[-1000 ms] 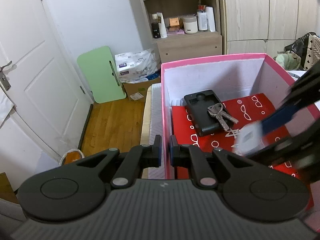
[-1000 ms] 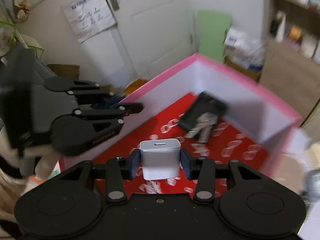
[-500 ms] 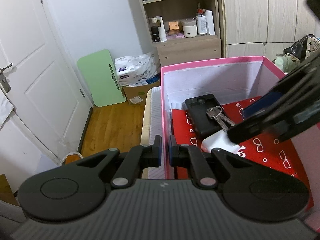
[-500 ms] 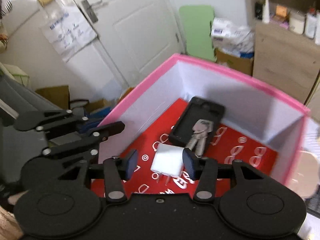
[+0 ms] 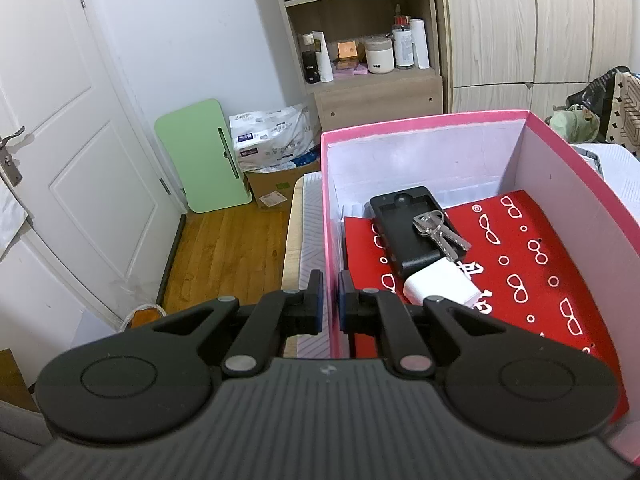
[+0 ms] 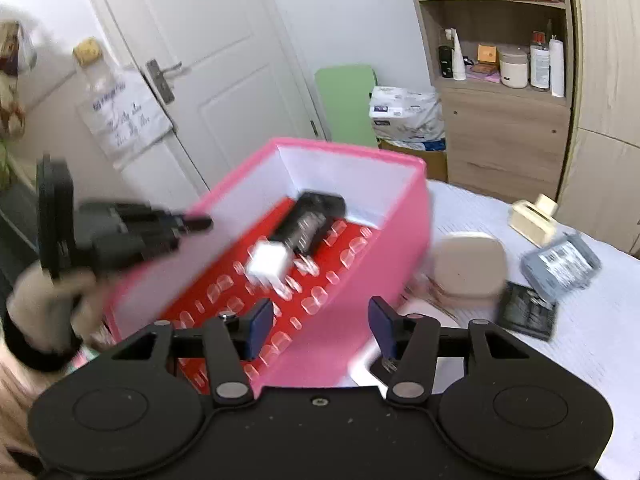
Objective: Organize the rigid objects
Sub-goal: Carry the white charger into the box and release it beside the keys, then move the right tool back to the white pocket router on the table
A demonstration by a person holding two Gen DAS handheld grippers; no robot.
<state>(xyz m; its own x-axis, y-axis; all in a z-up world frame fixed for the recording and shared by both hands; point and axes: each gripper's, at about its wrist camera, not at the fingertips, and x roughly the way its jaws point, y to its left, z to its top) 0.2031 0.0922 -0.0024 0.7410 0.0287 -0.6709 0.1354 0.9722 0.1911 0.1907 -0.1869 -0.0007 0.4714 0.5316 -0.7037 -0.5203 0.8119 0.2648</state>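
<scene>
Now the small white charger block [image 5: 442, 286] lies on the red paper floor of the pink cardboard box [image 5: 420, 122], dropped by the right gripper [image 6: 322, 322], whose empty jaws have just been opening, while the left gripper [image 5: 329, 298] pinches the box wall, so one more thing is put away.

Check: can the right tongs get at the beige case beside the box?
Probably yes. The right tongs stand open and empty, and the beige case lies uncovered on the bed just outside the pink box.

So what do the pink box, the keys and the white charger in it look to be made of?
Pink box: likely cardboard, matte, with thin flat walls and a white inside. Keys: metal, with a silvery shine. White charger: probably smooth plastic, with a soft sheen and rounded edges.
</scene>
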